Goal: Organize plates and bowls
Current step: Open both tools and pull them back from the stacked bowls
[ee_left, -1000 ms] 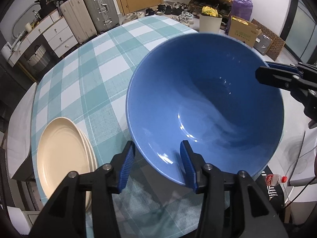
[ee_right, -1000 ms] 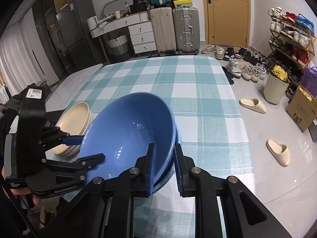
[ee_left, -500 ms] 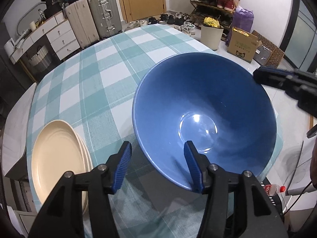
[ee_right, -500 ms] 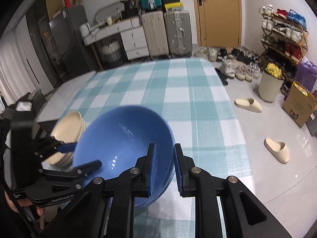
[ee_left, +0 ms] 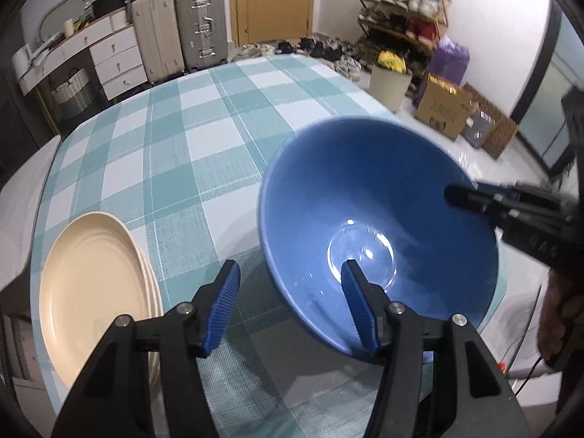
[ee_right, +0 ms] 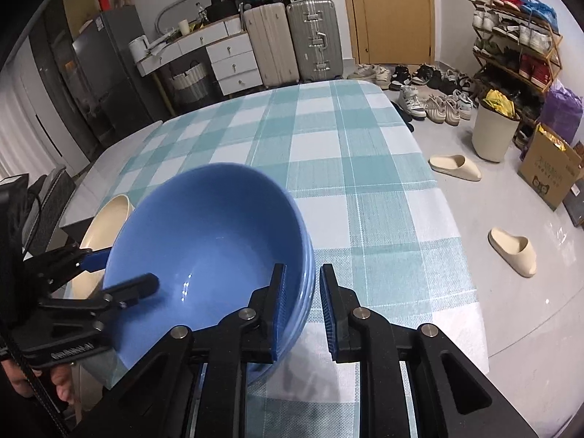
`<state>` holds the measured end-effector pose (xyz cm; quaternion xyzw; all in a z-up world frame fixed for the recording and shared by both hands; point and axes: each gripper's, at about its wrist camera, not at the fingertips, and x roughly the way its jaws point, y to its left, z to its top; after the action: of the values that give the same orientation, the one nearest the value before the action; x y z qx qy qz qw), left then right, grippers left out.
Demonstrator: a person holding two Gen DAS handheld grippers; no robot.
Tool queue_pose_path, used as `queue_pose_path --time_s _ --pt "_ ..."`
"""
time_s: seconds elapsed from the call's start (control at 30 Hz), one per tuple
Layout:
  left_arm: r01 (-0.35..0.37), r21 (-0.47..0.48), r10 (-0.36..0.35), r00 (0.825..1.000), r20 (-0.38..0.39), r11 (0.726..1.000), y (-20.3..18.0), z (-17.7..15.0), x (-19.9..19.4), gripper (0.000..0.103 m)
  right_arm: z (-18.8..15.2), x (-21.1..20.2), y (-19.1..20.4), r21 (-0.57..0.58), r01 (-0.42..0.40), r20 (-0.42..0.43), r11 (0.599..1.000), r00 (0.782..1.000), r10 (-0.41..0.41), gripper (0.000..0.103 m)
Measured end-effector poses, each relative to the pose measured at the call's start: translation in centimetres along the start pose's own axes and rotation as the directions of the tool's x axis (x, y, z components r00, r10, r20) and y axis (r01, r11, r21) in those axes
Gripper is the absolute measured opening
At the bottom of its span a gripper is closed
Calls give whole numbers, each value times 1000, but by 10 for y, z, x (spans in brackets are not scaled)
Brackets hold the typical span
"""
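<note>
Right wrist view shows your right tool [ee_right: 300, 306] clamped on the rim of the blue bowl [ee_right: 204, 248], nested on other blue bowls. Your left tool [ee_left: 290, 301] stands apart, straddling the rim without pressing; cream plates [ee_left: 91, 292] sit stacked on the counter [ee_left: 204, 138], so little looks left.

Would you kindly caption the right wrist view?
Right gripper pinches the blue bowl's rim above the checked tablecloth.

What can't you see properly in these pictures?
- How many blue bowls are stacked: in the right wrist view only rim edges show, and the top bowl hides the rest.
- How many cream plates are piled: the left hand-held gripper covers their near edge in the left wrist view, and the bowl hides most of them in the right wrist view.
- The right hand-held gripper is blurred in the left wrist view.
</note>
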<state>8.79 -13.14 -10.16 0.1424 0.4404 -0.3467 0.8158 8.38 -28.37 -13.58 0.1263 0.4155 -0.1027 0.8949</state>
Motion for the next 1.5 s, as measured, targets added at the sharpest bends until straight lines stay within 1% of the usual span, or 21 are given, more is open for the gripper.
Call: queue_pose_path --time_s 0.07,0.13,0.27,0.33,0.37,0.43,0.5,0.63,0.67,0.7,0.77,0.8,0.83,0.9,0.97,1.03,1.17,1.23,1.27,1.37,1.5 --pt "10 -28 -9 1000 23 1000 4 2 -6 58 2 -7 0 -7 32 41 999 999 -31 18" --pt "1 -53 3 998 61 999 8 3 -15 59 4 -20 2 -12 41 99 999 994 -40 18" --pt "-9 -67 15 995 97 998 6 4 -29 61 5 -51 6 -7 22 204 1000 979 -20 22" --pt "-14 -60 21 993 120 998 1 2 -37 74 2 -63 10 -5 6 243 1000 970 -4 28" --pt "-11 -54 18 989 144 998 -3 -1 -44 75 0 -69 13 -11 6 265 1000 964 -3 33" --pt "-24 -60 36 978 203 998 -7 -5 -58 76 -2 -79 19 -21 43 299 999 954 -35 38" --pt "-37 -62 51 970 239 997 -9 -7 -68 79 -6 -89 24 -30 28 316 999 949 -17 51" --pt "-57 -72 76 951 301 996 -12 -15 -92 90 -13 -103 37 -56 3 347 998 938 16 55" --pt "-76 -76 97 941 324 994 -13 -18 -99 92 -15 -106 42 -69 2 358 998 934 23 65" --pt "-90 -77 111 935 337 993 -15 -20 -104 94 -18 -110 46 -76 4 369 997 929 25 78" --pt "-108 -91 134 921 367 990 -15 -26 -114 94 -25 -118 55 -91 7 406 996 913 31 88" --pt "-99 -110 135 912 387 989 -14 -31 -121 94 -30 -122 59 -101 4 429 995 902 40 89" --pt "-91 -127 134 909 394 988 -12 -33 -125 95 -35 -126 64 -112 3 444 994 895 47 91" --pt "-95 -160 152 903 401 983 -8 -38 -129 97 -41 -131 71 -121 9 466 993 884 49 95" --pt "-111 -186 181 892 415 976 -5 -44 -131 100 -48 -136 77 -123 12 485 992 873 49 98" --pt "-125 -207 204 881 426 970 -3 -51 -132 102 -53 -137 80 -124 15 484 992 874 48 99" --pt "-127 -238 218 884 413 963 -1 -62 -129 103 -64 -135 83 -121 -3 459 993 887 58 99" --pt "-143 -246 240 870 430 959 0 -67 -130 103 -69 -134 81 -114 -3 457 994 888 55 99" --pt "-137 -245 236 866 442 960 1 -71 -130 103 -72 -133 80 -108 -4 454 994 890 53 99" --pt "-87 -233 185 877 443 969 2 -79 -127 103 -77 -132 76 -71 -7 439 997 898 37 99" --pt "-97 -248 196 889 415 964 3 -85 -120 103 -83 -132 74 -60 -6 421 998 907 30 99"
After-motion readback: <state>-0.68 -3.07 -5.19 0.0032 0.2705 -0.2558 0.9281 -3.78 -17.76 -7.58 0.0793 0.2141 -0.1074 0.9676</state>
